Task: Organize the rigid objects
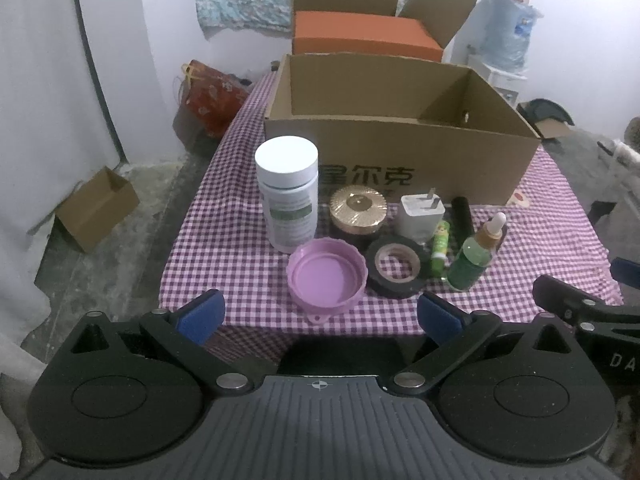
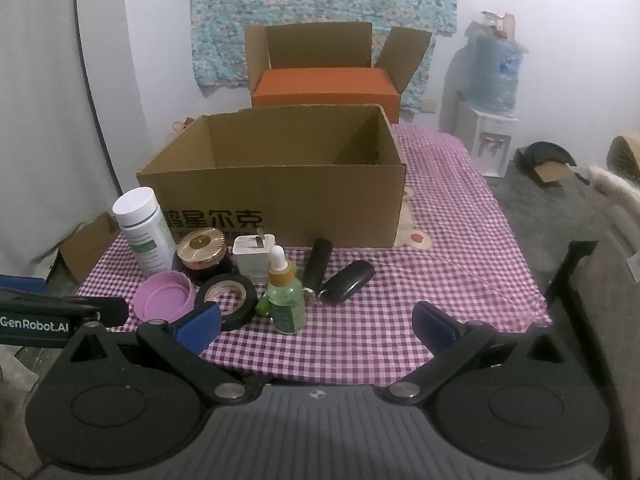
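Both hand-held grippers, left (image 1: 320,314) and right (image 2: 316,326), gape empty above the purple checked tablecloth (image 2: 440,280) near grey concrete floor (image 1: 132,220).

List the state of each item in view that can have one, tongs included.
Left tongs: open, empty.
Right tongs: open, empty.
Cardboard box: open-topped, nothing visible inside.
White bottle: upright, capped.
Dropper bottle: upright, capped.
Purple lid: lying hollow side up.
Tape roll: lying flat.
Gold-lidded jar: closed.
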Demonstrator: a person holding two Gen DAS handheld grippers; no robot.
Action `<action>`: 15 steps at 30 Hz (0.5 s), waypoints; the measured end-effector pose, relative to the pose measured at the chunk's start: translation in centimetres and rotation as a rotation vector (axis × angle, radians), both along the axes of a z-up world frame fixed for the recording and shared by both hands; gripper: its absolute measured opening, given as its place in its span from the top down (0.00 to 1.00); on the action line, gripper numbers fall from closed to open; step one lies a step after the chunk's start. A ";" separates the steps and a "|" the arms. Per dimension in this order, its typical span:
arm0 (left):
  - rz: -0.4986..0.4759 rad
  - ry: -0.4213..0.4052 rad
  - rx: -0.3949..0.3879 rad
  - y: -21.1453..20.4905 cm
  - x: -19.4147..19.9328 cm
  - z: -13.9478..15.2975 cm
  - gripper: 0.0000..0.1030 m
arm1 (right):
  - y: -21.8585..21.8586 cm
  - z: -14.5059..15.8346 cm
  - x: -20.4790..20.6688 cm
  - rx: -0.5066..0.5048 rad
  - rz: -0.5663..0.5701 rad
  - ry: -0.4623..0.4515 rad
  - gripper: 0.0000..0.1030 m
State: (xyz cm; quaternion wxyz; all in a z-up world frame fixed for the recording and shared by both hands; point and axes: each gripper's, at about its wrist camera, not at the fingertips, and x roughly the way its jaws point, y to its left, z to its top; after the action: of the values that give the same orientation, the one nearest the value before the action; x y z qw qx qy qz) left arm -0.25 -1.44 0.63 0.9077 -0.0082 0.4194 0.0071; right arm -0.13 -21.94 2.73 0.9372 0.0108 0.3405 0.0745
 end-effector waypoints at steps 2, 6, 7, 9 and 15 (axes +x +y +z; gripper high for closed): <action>0.000 0.000 0.000 0.0 0.0 0.0 0.00 | 0.0 0.0 0.0 0.001 0.002 0.000 0.00; 0.000 0.000 0.001 0.0 0.0 0.0 0.00 | 0.0 0.0 -0.1 0.001 0.007 0.001 0.00; 0.001 0.000 0.001 0.0 0.0 0.0 0.00 | 0.1 0.0 -0.1 0.001 0.007 0.001 0.00; 0.000 -0.001 0.003 -0.1 -0.1 0.0 0.00 | 0.1 0.0 -0.1 0.000 0.009 0.000 0.00; -0.001 -0.001 0.006 -0.2 -0.1 0.0 0.00 | 0.2 0.0 -0.1 0.002 0.011 0.005 0.00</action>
State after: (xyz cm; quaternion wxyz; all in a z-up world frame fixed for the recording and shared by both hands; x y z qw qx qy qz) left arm -0.35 -1.63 0.65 0.9079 -0.0053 0.4191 0.0076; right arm -0.19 -21.77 2.69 0.9359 0.0099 0.3429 0.0801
